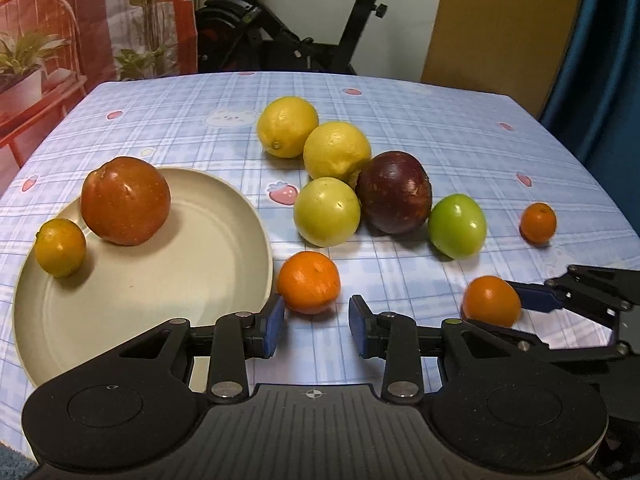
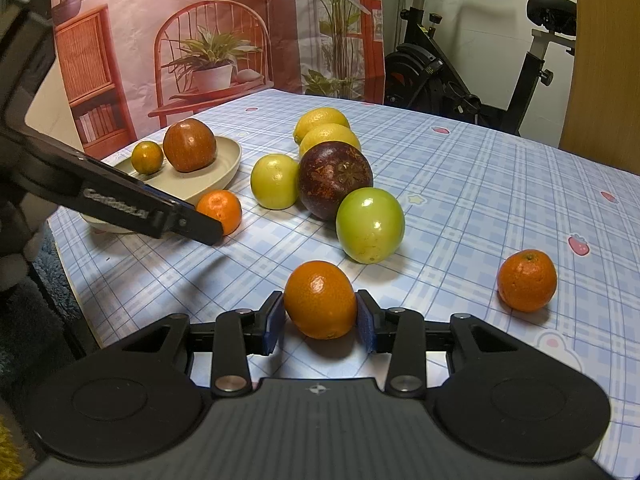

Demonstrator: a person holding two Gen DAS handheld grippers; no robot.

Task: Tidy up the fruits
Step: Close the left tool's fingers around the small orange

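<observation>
A cream plate [image 1: 192, 280] [image 2: 224, 168] holds a red-brown apple [image 1: 125, 201] [image 2: 189, 145] and a small yellowish tangerine [image 1: 60, 247] [image 2: 147, 157]. My left gripper [image 1: 316, 324] is open, just short of a tangerine [image 1: 309, 282] [image 2: 220, 211] beside the plate's rim. My right gripper [image 2: 320, 322] [image 1: 520, 300] is shut on another tangerine [image 2: 321, 299] [image 1: 491, 301], low over the cloth. Further back lie two lemons [image 1: 287, 126] [image 1: 337, 152], a yellow-green fruit [image 1: 327, 212], a dark purple fruit [image 1: 394, 192], a green fruit [image 1: 457, 226] and a third tangerine [image 1: 538, 223] [image 2: 527, 280].
The table carries a blue checked cloth [image 1: 440, 120]. An exercise bike [image 1: 280, 32] and a printed backdrop [image 2: 200, 40] stand behind the far edge. The near table edge runs left of the plate [image 2: 68, 264].
</observation>
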